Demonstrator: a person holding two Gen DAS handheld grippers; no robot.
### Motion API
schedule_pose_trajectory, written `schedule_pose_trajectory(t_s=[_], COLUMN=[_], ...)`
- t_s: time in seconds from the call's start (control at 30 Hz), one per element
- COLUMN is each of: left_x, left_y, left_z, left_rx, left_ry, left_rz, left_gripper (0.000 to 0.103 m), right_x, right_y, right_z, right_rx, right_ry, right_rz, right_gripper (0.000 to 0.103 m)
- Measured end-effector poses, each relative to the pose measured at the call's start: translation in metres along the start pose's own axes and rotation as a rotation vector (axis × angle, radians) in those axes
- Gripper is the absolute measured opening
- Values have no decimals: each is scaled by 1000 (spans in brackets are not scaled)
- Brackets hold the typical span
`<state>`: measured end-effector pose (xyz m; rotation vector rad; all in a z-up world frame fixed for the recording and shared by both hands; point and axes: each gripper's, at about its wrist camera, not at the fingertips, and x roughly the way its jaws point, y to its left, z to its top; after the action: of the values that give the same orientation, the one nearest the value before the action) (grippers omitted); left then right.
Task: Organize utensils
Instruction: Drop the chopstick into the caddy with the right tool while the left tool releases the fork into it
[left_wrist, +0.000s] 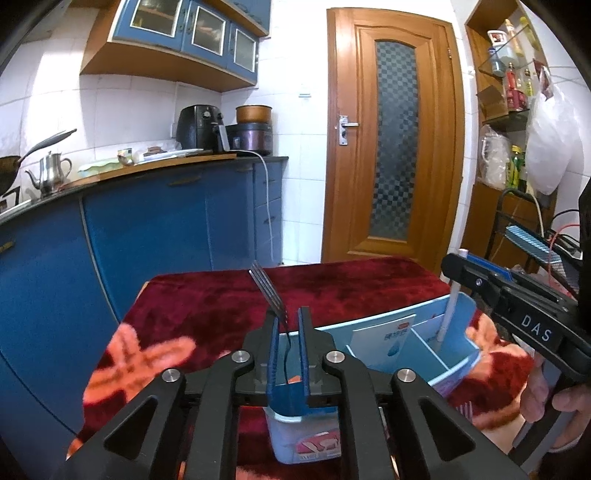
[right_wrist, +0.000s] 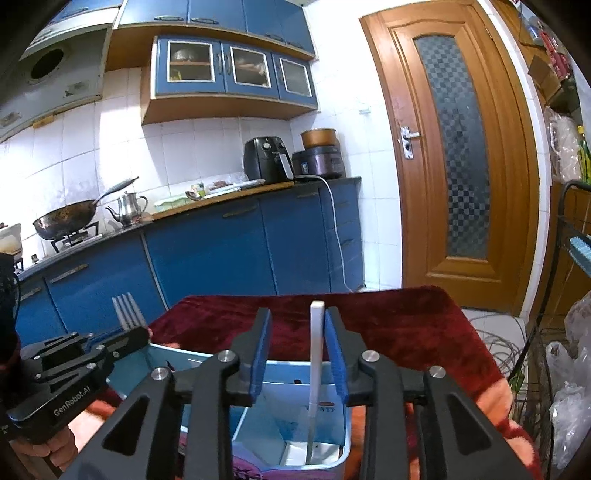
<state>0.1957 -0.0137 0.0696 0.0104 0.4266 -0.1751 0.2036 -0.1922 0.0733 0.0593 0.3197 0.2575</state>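
Note:
My left gripper (left_wrist: 289, 317) stands open around a metal fork (left_wrist: 267, 291). The fork's tines point up and away, and its handle runs down between the blue pads into a light blue organizer box (left_wrist: 458, 347). A small gap shows on each side of the handle. My right gripper (right_wrist: 297, 321) is open around a white-handled utensil (right_wrist: 316, 350). This utensil stands upright in a compartment of the box (right_wrist: 255, 424), close to the right pad, with a wide gap on its left. The left wrist view shows the white utensil (left_wrist: 448, 314) in the box. The fork tines (right_wrist: 127, 310) show in the right wrist view.
The box sits on a table under a dark red velvet cloth (left_wrist: 351, 288) with orange flowers. Blue kitchen cabinets (left_wrist: 147, 229) lie behind and to the left, a wooden door (left_wrist: 395, 147) straight behind. At the right are a wire rack (right_wrist: 569, 229), cables and plastic bags. A hand (left_wrist: 569, 402) holds the right gripper's handle.

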Motion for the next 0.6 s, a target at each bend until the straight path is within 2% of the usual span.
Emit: schedule_pose_trajectory(t_s=[0.1,0.23,0.5,0.6], left_x=[-10,-24,-54,-63], left_y=[0,-2,0,2], left_z=[3,5,2,-1], left_rx=[-6,-18,-44,-52], left_ry=[-5,-2,52,80], left_rz=[-6,-12,-35,-44], left_gripper=[16,17,18,21], right_x=[-13,-32,-70,-81], right_y=[3,6,15,19], right_z=[5,10,12,9], right_rx=[-6,-16,-23,-24], right_ry=[-25,-44,-52,-28], right_rz=[5,12,23,21], right_gripper=[38,39,44,45])
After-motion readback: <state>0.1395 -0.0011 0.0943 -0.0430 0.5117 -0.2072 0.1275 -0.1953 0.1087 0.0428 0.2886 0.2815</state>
